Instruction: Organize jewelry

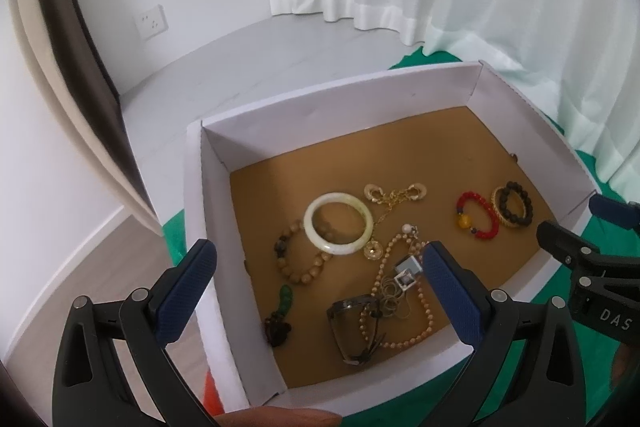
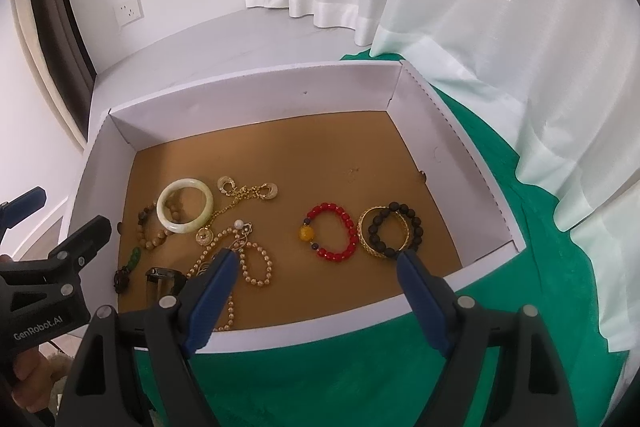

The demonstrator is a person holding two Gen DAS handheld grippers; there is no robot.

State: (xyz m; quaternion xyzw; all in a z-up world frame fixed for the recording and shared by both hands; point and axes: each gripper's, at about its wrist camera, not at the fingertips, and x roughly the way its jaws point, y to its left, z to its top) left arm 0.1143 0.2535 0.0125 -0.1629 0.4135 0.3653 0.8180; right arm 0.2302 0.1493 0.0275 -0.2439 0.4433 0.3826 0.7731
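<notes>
A white box [image 1: 208, 195] with a brown floor [image 2: 304, 163] holds the jewelry. On its left lie a pale jade bangle [image 1: 338, 223], a tan bead bracelet [image 1: 304, 267], gold earrings on a chain [image 1: 394, 194], a long pearl necklace [image 1: 404, 307], a dark watch [image 1: 354, 323] and a green charm [image 1: 285, 297]. On the right lie a red bead bracelet [image 2: 332, 231] and a dark bead bracelet on a gold bangle [image 2: 390, 231]. My left gripper [image 1: 316, 263] is open above the left pile. My right gripper [image 2: 318, 259] is open above the box's near edge, just short of the red bracelet.
The box stands on a green cloth [image 2: 360, 367]. White curtains [image 2: 520, 47] hang at the back and right. A grey floor [image 1: 240, 67] and a wall socket [image 1: 152, 21] lie beyond the box. The back half of the box floor is bare.
</notes>
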